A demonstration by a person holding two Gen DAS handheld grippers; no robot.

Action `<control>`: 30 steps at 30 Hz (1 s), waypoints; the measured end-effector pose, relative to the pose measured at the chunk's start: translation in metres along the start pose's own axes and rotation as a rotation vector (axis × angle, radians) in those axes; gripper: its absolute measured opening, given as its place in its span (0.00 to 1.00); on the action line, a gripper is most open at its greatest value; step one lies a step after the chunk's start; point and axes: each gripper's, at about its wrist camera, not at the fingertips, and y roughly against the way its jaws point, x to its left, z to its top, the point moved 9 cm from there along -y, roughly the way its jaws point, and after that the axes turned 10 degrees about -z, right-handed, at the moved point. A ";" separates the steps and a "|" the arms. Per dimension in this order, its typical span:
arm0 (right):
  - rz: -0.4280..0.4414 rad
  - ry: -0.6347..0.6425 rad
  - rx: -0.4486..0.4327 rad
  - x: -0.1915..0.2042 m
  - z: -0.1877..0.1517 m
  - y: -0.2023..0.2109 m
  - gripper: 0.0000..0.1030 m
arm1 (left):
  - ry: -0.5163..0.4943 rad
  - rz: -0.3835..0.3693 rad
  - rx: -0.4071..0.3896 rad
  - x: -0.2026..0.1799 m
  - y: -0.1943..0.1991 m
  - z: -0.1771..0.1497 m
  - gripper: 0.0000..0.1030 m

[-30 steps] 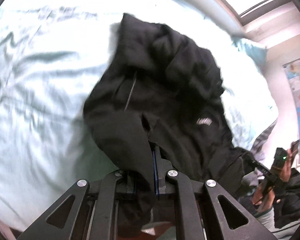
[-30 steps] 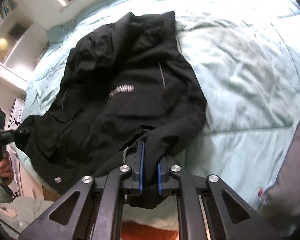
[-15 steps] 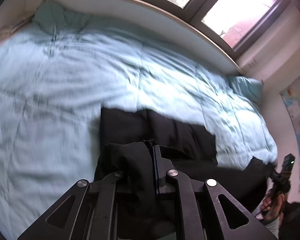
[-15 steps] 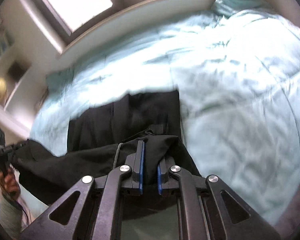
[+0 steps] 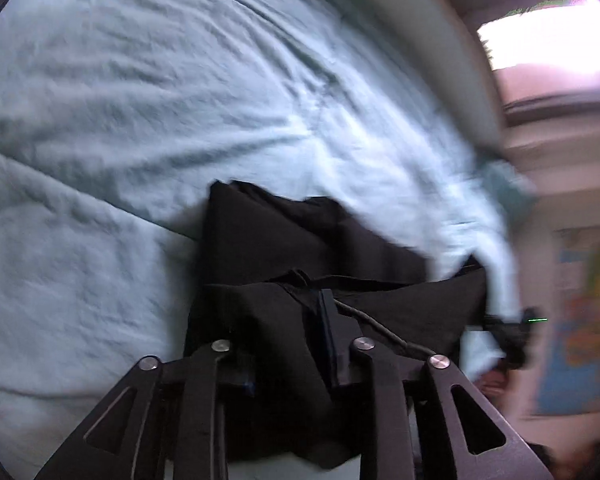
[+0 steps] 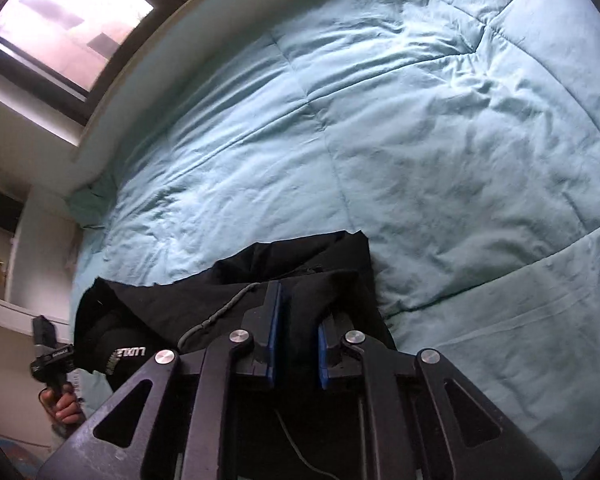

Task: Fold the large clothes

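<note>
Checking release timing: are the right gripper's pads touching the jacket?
Touching. In the right wrist view a fold of the black jacket fills the gap of the right gripper, its cloth against both blue pads as the jaws start opening.

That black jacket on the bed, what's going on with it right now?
A person is folding the black jacket on a bed covered by a light blue comforter, using a handheld gripper in each hand. The jacket is already doubled over on itself near the bed's edge. The left gripper has jacket fabric between its fingers and its jaws are opening. The right gripper also has a fold of fabric between its blue pads, and its jaws are starting to open too.
</note>
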 end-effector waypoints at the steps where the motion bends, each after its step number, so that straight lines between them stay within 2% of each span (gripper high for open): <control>1: 0.017 -0.006 0.003 -0.003 0.001 0.003 0.17 | 0.004 -0.058 0.008 -0.004 0.010 -0.001 0.28; 3: 0.051 -0.011 0.011 -0.002 0.002 0.015 0.20 | -0.022 -0.096 0.025 -0.012 0.023 -0.006 0.30; 4: 0.052 -0.011 0.007 -0.002 0.002 0.023 0.27 | -0.044 -0.086 0.028 -0.015 0.028 -0.010 0.32; 5: 0.045 -0.010 -0.007 -0.001 0.002 0.030 0.40 | -0.072 -0.072 0.030 -0.018 0.033 -0.015 0.34; 6: 0.044 -0.011 -0.036 -0.002 0.002 0.043 0.47 | -0.096 -0.070 0.028 -0.022 0.038 -0.018 0.37; 7: 0.045 -0.012 -0.069 -0.002 0.003 0.055 0.55 | -0.120 -0.069 0.016 -0.026 0.044 -0.022 0.44; 8: 0.037 -0.006 -0.095 -0.001 0.003 0.063 0.58 | -0.142 -0.060 -0.005 -0.030 0.051 -0.024 0.55; 11: -0.095 0.079 -0.155 -0.001 -0.002 0.072 0.59 | -0.198 -0.048 -0.074 -0.038 0.071 -0.026 0.70; 13: -0.140 0.138 -0.139 0.003 -0.006 0.054 0.59 | -0.206 0.039 -0.113 -0.031 0.073 -0.022 0.77; 18: -0.225 0.257 -0.099 0.011 0.000 -0.017 0.59 | -0.165 0.259 -0.074 0.011 0.022 -0.004 0.77; 21: -0.187 0.271 -0.046 0.013 0.007 -0.058 0.59 | -0.166 0.342 -0.033 0.034 -0.012 0.007 0.77; 24: -0.166 0.305 -0.007 0.017 0.015 -0.085 0.59 | -0.152 0.344 -0.018 0.046 -0.030 0.014 0.77; 27: -0.211 0.352 0.004 0.015 0.024 -0.101 0.59 | -0.129 0.358 -0.015 0.058 -0.039 0.020 0.77; 30: -0.179 0.344 0.044 0.012 0.030 -0.119 0.59 | -0.094 0.311 -0.003 0.063 -0.048 0.022 0.77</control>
